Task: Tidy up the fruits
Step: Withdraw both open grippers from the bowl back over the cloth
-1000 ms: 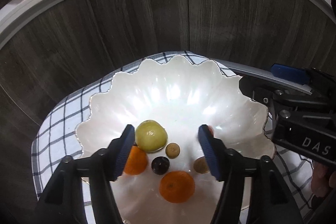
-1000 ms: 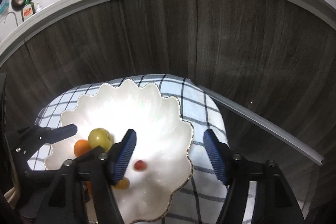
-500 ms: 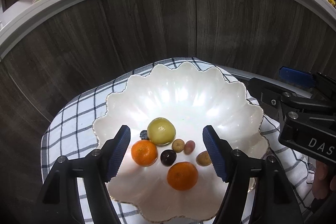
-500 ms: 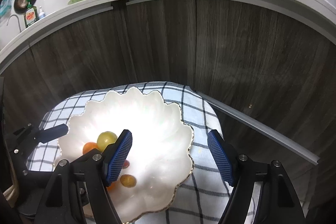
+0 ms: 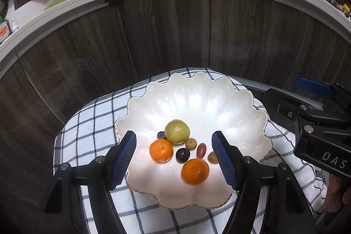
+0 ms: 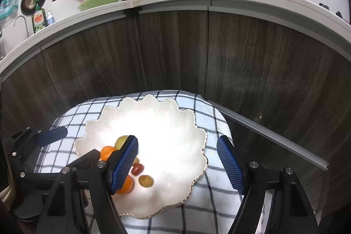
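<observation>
Apparently near done: all visible fruits (image 5: 178, 149) sit clustered in the near-left part of the scalloped white bowl (image 5: 219, 98) on the checked cloth (image 5: 92, 124). Left hand-held gripper (image 5: 174, 155) and right hand-held gripper (image 6: 178, 159) both gape wide, empty, above the bowl. No stray fruit is visible outside it.

The left gripper (image 5: 174, 156) is a matte black plastic frame with two angular arms — each tipped with a long blue pad (image 5: 124, 157) of fine ribbed rubber. Round silver screw heads sit at the arm joints. The right gripper (image 6: 178, 162) is built the same; seen from the left wrist, its black body carries white letters "DAS" — cut off at the picture's edge.
</observation>
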A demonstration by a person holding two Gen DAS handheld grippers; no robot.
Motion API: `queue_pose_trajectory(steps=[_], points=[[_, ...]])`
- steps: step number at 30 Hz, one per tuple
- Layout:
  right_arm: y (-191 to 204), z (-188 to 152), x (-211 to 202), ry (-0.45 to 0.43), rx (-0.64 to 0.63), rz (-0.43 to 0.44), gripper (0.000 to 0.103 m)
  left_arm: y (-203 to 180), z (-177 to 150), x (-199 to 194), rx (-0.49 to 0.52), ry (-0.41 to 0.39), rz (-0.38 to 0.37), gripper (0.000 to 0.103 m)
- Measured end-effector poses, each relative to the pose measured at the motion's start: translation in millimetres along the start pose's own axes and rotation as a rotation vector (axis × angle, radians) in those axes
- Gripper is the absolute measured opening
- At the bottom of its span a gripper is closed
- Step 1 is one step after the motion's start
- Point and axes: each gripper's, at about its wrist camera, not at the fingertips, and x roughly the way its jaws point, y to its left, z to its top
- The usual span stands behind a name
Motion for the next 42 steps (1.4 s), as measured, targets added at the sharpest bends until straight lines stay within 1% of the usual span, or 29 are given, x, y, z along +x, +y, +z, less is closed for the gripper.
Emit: queue_pose_trajectory(steps=[17, 25, 42], points=[[17.9, -16.8, -45.5, -0.038, -0.019, -0.01, 0.075, 10.8, -25.1, -46.3, -0.053, -0.04, 0.022, 0.071], [26.8, -29.7, -64.7, -0.048, -0.029, -0.007, 0.075, 13.9, -42.7, -66.3, -0.072, -0.054, 0.033, 0.071], [44.8, -57.0, -84.1, -0.046, -0.053, -0.001, 0.075, 24.4, -79.7, -89.2, -0.112, -0.05, 0.058, 0.071]])
